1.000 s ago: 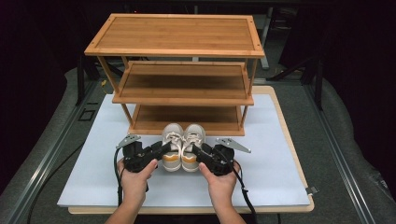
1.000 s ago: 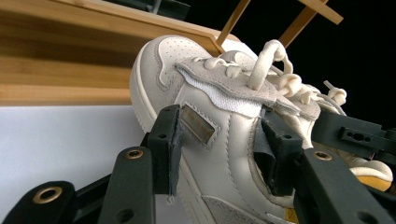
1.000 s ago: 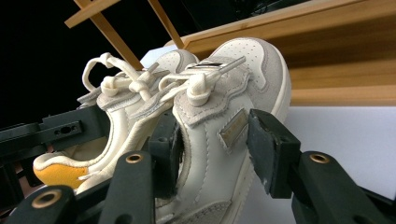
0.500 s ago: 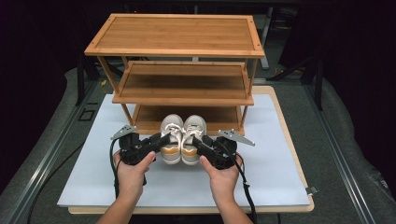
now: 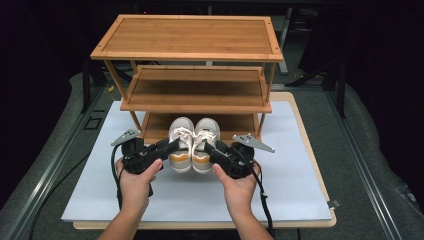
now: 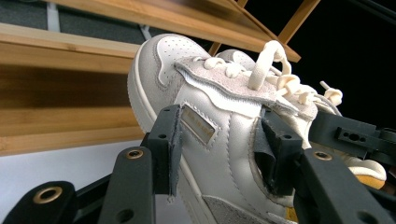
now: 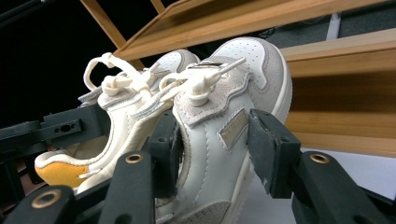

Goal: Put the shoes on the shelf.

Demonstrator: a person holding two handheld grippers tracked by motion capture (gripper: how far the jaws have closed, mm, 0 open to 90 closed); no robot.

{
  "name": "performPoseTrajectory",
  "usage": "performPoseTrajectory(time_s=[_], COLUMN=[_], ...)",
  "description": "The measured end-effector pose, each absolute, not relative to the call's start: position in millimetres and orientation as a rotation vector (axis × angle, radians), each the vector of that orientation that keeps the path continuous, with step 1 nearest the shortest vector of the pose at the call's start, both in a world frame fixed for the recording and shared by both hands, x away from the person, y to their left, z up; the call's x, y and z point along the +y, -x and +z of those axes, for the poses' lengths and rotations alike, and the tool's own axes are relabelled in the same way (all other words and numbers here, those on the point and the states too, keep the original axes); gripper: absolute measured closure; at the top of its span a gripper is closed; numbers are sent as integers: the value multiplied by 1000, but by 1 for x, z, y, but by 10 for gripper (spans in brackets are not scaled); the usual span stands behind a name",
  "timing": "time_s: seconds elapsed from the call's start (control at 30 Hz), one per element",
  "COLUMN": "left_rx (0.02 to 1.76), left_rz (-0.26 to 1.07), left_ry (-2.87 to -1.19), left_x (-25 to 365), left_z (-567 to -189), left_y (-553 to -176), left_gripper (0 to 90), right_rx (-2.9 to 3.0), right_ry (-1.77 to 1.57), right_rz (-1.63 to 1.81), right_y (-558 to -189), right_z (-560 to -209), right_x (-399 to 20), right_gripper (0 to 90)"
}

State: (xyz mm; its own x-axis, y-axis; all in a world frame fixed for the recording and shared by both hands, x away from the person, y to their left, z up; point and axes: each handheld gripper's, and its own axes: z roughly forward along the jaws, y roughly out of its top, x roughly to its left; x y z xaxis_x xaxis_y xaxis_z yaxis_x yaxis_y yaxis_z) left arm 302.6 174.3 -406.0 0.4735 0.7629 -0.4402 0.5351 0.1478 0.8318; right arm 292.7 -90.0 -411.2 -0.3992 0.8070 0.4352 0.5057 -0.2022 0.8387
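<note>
Lifted since 1 second ago: both shoes up off the bench and closer to the rack's lowest shelf.

Left fingers clamped across the side wall of the left shoe, 1 pad outside, 1 inside the collar. Right fingers clamped likewise on the right shoe. Left gripper and right gripper level, pointing inward.

Probably light, small sneakers; soft uppers that yield under the pads, stiffer rubber soles. Grip at the collar wall seems sound, laces loose and likely to snag.

White leather, grey suede panels, cream laces, orange-yellow at the heels. Held side by side, toes toward the bamboo rack, above the white bench.
</note>
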Motion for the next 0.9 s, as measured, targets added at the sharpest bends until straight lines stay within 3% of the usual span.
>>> performPoseTrajectory(time_s=[0.9], left_rx=[1167], left_rz=[246], left_ry=[-1514], left_x=[178], left_z=[-386], left_y=[-305], left_gripper=[554], right_rx=[1800], right_ry=[-1516], right_rz=[1632], right_y=[-297], right_z=[-388], right_x=[-87], right_gripper=[552])
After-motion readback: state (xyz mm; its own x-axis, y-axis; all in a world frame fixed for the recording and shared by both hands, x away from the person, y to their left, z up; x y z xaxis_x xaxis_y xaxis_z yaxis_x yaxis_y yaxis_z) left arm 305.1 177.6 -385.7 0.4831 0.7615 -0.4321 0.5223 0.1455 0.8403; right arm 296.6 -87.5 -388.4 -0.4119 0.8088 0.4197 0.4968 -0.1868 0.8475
